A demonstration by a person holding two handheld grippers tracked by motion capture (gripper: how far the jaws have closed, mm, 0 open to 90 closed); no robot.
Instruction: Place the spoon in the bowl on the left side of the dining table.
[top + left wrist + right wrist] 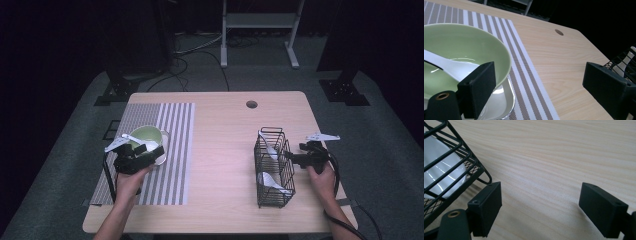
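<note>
Both grippers open-jawed at the table, one by the green bowl, one by the wire basket.

The left gripper (150, 152) hovers at the green bowl (147, 136) on the striped mat (172, 150), jaws spread wide and empty; its near jaw cuts off part of the white spoon (446, 66) lying in the bowl, and a shiny tray (504, 100) under the bowl is only partly visible. The right gripper (292, 157) sits just beside the black wire basket (272, 167), jaws also wide, gripping nothing. Behind the mesh lie two white pieces (270, 180), probably spoons, too barred to tell surely.
</note>
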